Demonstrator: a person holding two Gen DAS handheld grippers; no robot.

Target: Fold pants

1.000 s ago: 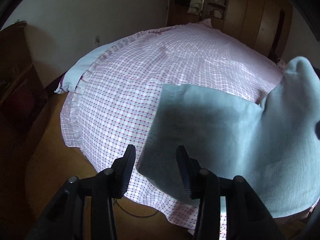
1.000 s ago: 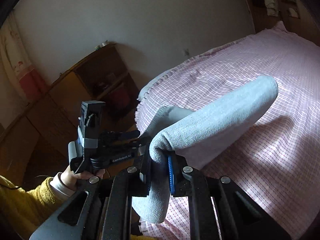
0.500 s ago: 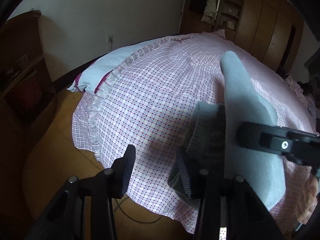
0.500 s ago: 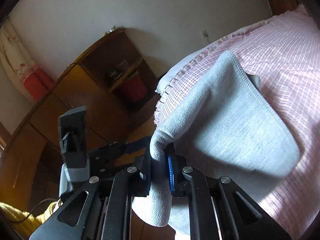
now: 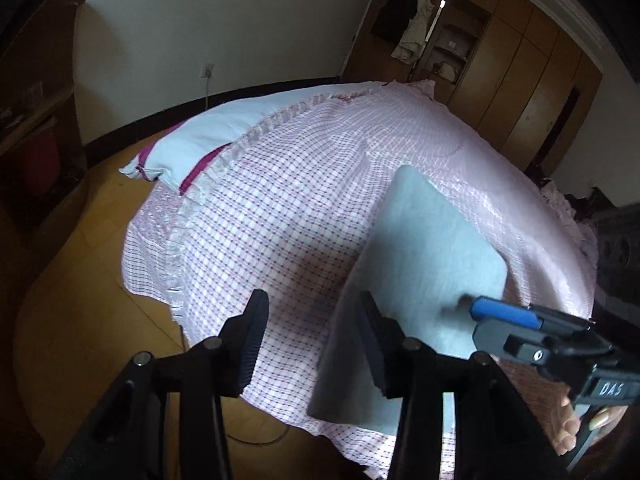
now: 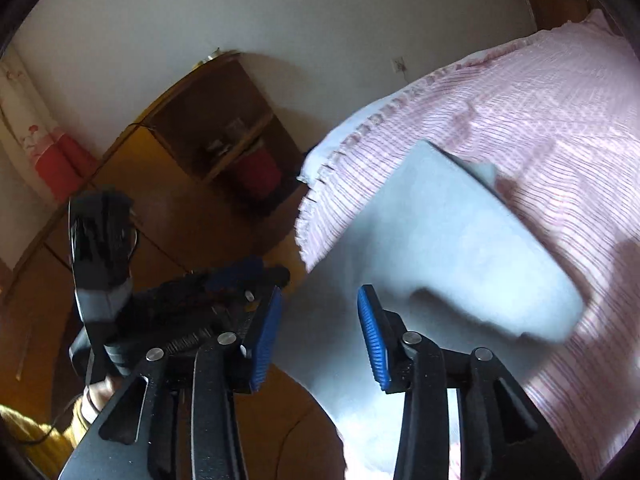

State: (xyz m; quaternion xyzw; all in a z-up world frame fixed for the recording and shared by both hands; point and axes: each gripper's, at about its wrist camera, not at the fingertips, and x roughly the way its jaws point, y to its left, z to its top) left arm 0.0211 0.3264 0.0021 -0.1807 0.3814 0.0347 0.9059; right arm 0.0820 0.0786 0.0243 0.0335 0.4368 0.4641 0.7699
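Note:
The light grey-blue pants [image 5: 424, 256] lie folded on the pink checked bedspread [image 5: 288, 216], near its front corner, with one end hanging over the bed edge. In the right wrist view the pants [image 6: 452, 248] lie flat just ahead of the fingers. My left gripper [image 5: 314, 340] is open and empty, hovering at the pants' near left edge. My right gripper [image 6: 318, 328] is open and empty, just above the pants' near end; it also shows in the left wrist view [image 5: 532, 328] at the right.
A pale blue pillow [image 5: 188, 152] lies at the bed's far left corner. A wooden shelf unit [image 6: 224, 136] stands left of the bed. Wooden wardrobes [image 5: 532, 80] line the far wall. A cable [image 5: 256, 438] lies on the wood floor below the bed corner.
My right gripper carried the folded end over and opened, letting go of the pants. The pants now lie flat on the bed. My left gripper stayed open.

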